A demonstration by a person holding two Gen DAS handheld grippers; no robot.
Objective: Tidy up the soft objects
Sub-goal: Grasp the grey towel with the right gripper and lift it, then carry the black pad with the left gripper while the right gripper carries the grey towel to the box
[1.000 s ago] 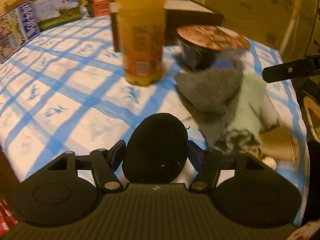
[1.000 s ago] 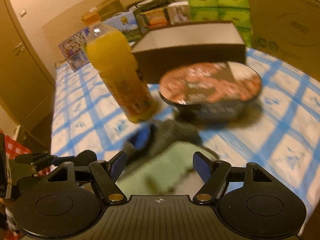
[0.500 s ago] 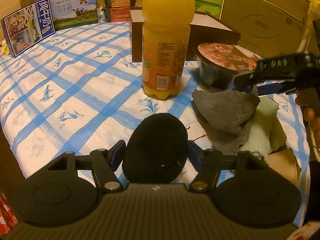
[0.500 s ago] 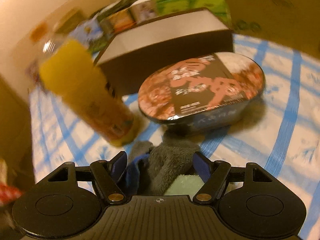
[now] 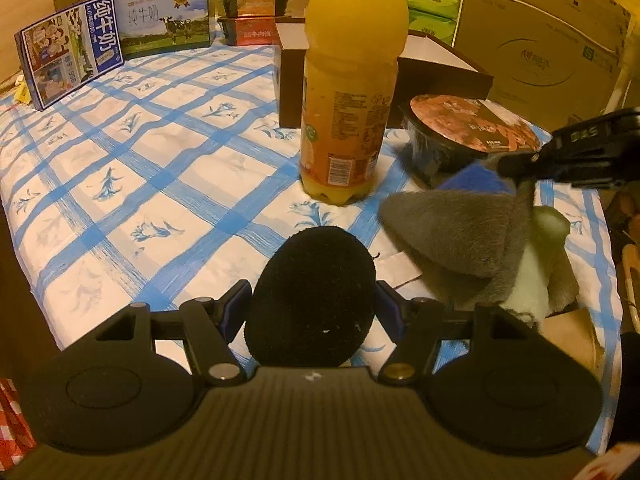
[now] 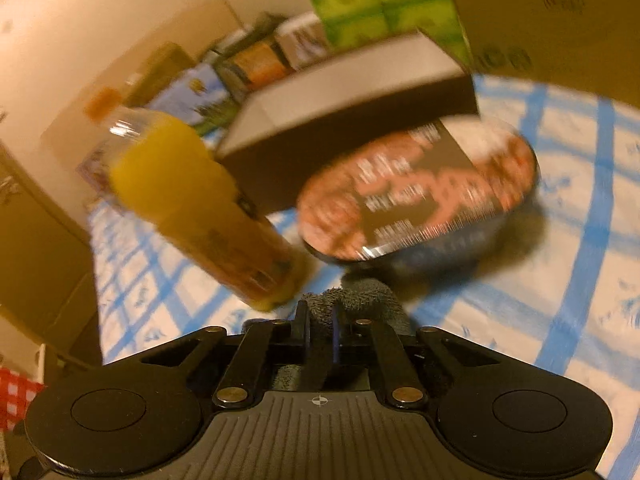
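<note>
Blue-checked tablecloth (image 5: 168, 184); cardboard boxes (image 5: 540, 36) apparently behind.

Colours on my table, both wrist views.

I see a white tablecloth (image 5: 168, 184) crossed by a blue grid with small blue sprigs. The bottle (image 5: 352, 92) holds orange-yellow drink under an orange label. Right of the bottle, the bowl (image 5: 468, 136) is black with a reddish-brown printed lid. Right and nearer than the bottle: grey towel (image 5: 452, 236), pale green cloth (image 5: 532, 276) and a blue scrap (image 5: 476, 180). Nearer than the bottle, a black fuzzy pad (image 5: 312, 300). Behind it, a dark brown box (image 5: 440, 72) with a white inside.
</note>
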